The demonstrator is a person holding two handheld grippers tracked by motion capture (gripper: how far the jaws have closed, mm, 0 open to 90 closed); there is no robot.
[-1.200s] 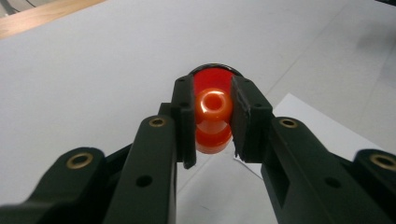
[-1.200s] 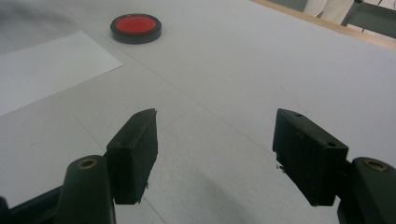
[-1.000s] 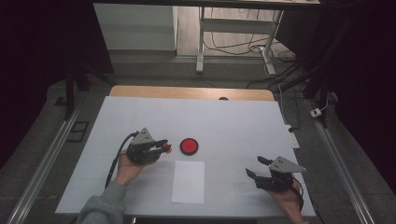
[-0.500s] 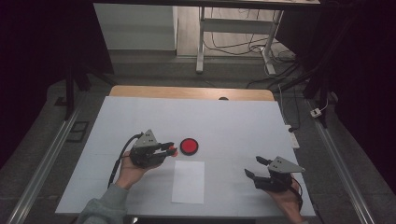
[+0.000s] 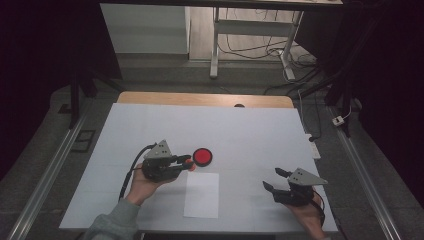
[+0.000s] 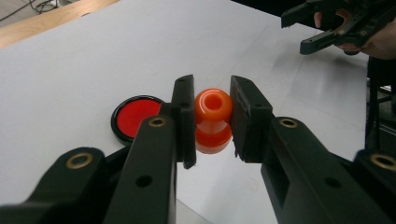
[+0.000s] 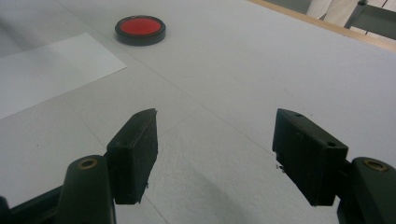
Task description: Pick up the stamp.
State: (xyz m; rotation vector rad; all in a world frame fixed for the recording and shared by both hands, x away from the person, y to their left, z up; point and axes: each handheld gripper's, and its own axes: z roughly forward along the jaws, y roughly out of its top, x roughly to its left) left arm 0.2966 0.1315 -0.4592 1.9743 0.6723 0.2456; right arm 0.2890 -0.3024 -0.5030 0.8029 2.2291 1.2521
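The left gripper (image 6: 212,119) is pinching an orange stamp (image 6: 213,120) just above the table, next to the red ink pad (image 5: 202,156) and over the top edge of the white paper sheet (image 5: 201,195). Since the grip's only on its rounded knob, it could twist or pop out when pressed down. Compared with a second ago, that hand has drifted right toward the pad, while the right gripper (image 5: 278,180) sits spread open, unchanged.

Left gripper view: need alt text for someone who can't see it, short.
The left gripper is shut on an orange knob-shaped stamp, held just above a white table. A round red ink pad in a black case lies behind it to the left, and the right gripper, open, shows at upper right.
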